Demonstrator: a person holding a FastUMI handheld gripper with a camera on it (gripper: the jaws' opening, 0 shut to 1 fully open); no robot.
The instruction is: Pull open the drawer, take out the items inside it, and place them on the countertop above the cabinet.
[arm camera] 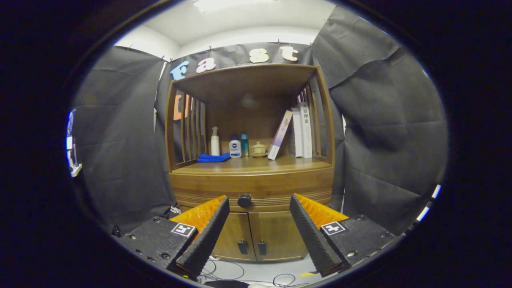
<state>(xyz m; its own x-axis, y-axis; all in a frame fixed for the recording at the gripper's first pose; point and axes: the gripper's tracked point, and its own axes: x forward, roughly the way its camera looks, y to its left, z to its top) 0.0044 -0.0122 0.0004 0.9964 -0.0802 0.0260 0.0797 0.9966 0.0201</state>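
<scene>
A wooden cabinet stands straight ahead against the black cloth wall. Its drawer is closed, with a round dark knob at the middle of its front. My gripper is open and empty, its two fingers spread wide. The knob sits beyond the fingers, a little closer to the left fingertip, with a clear gap to both. The countertop above the drawer runs the cabinet's full width. What lies inside the drawer is hidden.
On the countertop stand a folded blue cloth, a white spray bottle, two small bottles, a small lidded pot and several books. Two lower doors are closed. Cables lie on the floor.
</scene>
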